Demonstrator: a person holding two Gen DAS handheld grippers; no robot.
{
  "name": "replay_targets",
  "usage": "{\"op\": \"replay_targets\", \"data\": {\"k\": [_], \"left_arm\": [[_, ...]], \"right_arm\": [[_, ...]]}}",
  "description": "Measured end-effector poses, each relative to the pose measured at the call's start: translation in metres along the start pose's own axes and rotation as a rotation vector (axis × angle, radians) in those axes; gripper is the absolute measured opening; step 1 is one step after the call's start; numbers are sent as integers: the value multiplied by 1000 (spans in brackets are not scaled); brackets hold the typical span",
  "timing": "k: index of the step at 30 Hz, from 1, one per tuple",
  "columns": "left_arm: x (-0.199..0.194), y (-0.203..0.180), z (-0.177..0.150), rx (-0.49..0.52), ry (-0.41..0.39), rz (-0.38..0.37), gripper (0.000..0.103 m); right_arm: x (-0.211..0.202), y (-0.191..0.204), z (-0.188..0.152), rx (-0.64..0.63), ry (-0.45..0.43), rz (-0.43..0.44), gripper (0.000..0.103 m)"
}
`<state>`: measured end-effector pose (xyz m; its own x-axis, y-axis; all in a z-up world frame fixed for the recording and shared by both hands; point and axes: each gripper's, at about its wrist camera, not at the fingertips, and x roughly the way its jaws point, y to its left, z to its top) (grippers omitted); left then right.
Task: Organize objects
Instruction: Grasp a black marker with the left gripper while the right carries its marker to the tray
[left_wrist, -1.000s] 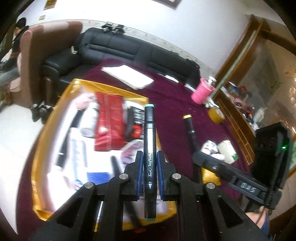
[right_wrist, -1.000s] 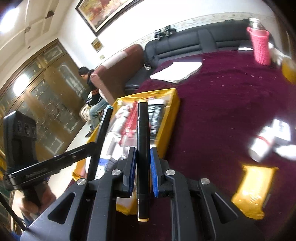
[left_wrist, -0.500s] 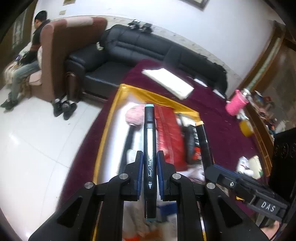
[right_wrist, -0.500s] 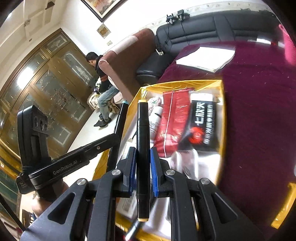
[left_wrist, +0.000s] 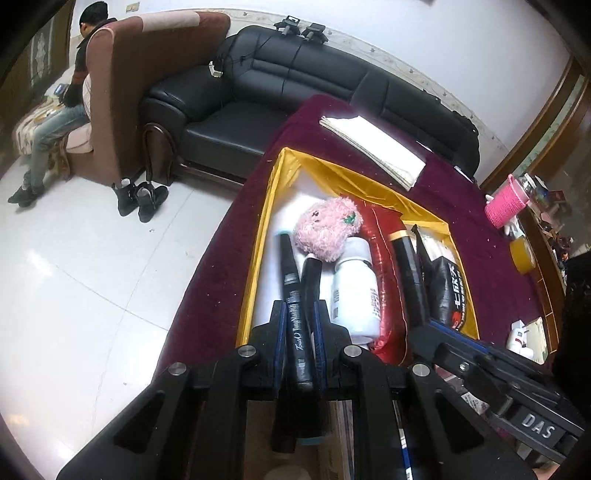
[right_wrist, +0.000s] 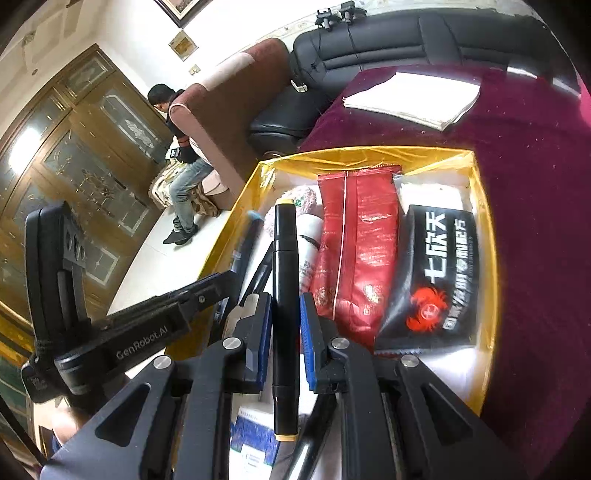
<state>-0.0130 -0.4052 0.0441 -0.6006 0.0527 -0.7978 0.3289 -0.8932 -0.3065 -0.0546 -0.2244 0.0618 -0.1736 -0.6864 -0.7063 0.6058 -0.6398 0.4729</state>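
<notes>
1. Living-room setting: a black leather sofa (left_wrist: 295, 96) fills the upper centre of the left wrist view, and a maroon tablecloth (left_wrist: 491, 266) covers the work surface at right
2. A gold-lined box (right_wrist: 480, 192) occupies the centre of both views; it contains a pink plush toy (left_wrist: 325, 230), a white bottle (left_wrist: 352, 291), a red foil pouch (right_wrist: 354, 243) and a black snack packet (right_wrist: 436, 273)
3. Left gripper (left_wrist: 300, 328), lower centre of its view: jaws pressed together on a black marker with a teal cap (left_wrist: 291, 295), which points up the frame over the left part of the box
4. Right gripper (right_wrist: 286, 328), lower centre of its view: jaws pinching a black marker with a yellow cap (right_wrist: 285, 280) at mid-barrel, above the box interior near the white bottle
5. Handling, by judgement: each marker is light and stiff, with a smooth plastic barrel that may slip or pivot between the pads. Take hold at mid-barrel, as at present, so that neither end droops
6. Placement, by judgement: the box is crowded, and soft items such as the plush toy and the pouches will yield under contact. Lay each marker flat in the free strip along the left wall before release, parallel to the box side
</notes>
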Motion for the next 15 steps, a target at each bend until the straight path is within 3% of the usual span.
{"op": "replay_targets", "data": {"k": [15], "left_arm": [[-2, -6, 1, 31, 1, 24, 12]], "right_arm": [[16, 0, 3, -38, 37, -72, 14]]}}
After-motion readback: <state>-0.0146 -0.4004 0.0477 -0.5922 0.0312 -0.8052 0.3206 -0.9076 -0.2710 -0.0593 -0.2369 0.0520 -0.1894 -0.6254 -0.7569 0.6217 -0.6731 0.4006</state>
